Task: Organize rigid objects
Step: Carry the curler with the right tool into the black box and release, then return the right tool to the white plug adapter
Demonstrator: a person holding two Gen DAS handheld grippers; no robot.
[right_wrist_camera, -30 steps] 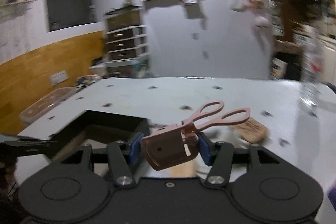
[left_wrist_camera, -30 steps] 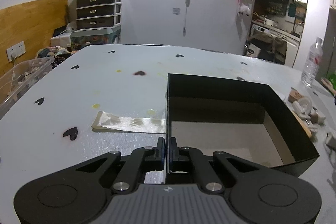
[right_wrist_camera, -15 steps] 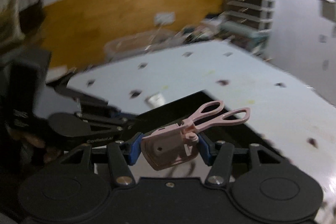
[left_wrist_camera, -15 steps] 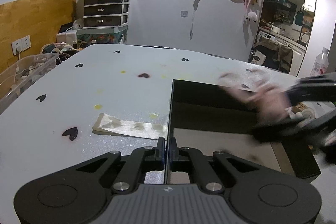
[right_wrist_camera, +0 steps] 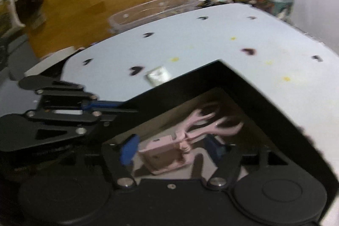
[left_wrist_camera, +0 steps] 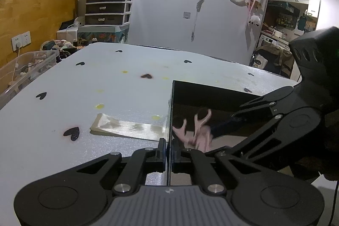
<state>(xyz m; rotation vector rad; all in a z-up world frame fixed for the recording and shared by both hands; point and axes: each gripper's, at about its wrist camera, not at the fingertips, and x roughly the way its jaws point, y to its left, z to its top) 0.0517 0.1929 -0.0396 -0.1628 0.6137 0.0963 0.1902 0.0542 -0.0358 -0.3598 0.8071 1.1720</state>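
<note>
My left gripper (left_wrist_camera: 168,149) is shut on the thin near-left wall of the black open box (left_wrist_camera: 211,96) that stands on the white table. In the right wrist view the left gripper (right_wrist_camera: 118,106) clamps that same box (right_wrist_camera: 254,86) edge. My right gripper (right_wrist_camera: 171,147) reaches down into the box, and its jaws are opening. The pink scissor-handled tool (right_wrist_camera: 167,154) lies blurred between the blue pads (right_wrist_camera: 129,149), with a gap on each side. From the left wrist view the pink tool (left_wrist_camera: 197,130) sits low inside the box at the tip of the right gripper (left_wrist_camera: 220,130).
A flat clear packet (left_wrist_camera: 127,127) lies on the table against the box's left wall. A clear plastic bin (left_wrist_camera: 25,69) stands off the table's left edge. The white table (left_wrist_camera: 106,82) carries dark heart marks and yellow spots. A drawer unit (left_wrist_camera: 108,7) stands by the far wall.
The right gripper swung in from the right and down into the box with the pink tool. Its jaws have widened and let go of the tool. The left gripper stayed clamped on the box wall.
</note>
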